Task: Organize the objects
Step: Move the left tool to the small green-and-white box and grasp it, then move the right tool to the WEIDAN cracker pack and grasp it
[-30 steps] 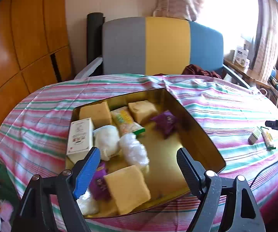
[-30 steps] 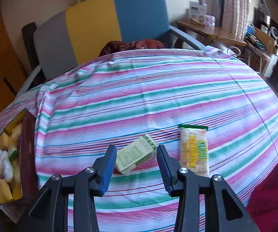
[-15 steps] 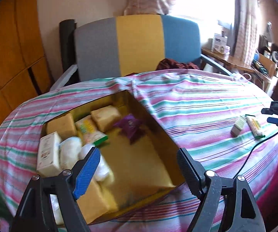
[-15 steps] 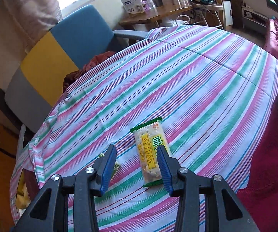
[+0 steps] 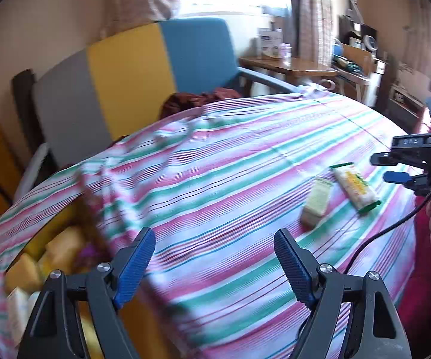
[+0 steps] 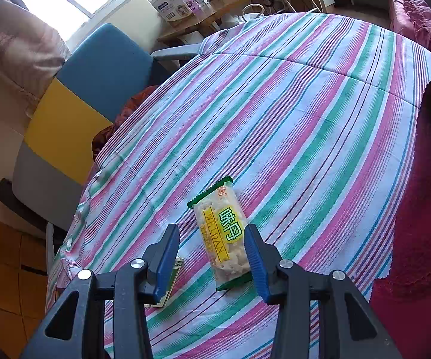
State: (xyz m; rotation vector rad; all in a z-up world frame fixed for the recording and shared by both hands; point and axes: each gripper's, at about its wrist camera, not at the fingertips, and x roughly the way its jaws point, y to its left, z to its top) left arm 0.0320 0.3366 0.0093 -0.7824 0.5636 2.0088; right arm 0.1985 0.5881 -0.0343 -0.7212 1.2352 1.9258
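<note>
**Cracker packet sits between the right claw's fingers**

At far left, blurred, a box (image 5: 44,257) of yellow blocks and other small things, probably a tin, sits on the striped desk (image 5: 230,185). The left claw (image 5: 215,264) hangs spread wide, holding nothing. Right of it lies a small green carton (image 5: 317,199), then the cracker packet (image 6: 222,234), flat on the cloth. The right claw (image 6: 212,257) is open, straddling it without touching. The packet looks light, crinkly and slippery (its crackers would crush easily), so a gentle pinch across the middle seems best. The carton, just beside the left finger, could get nudged.
</note>
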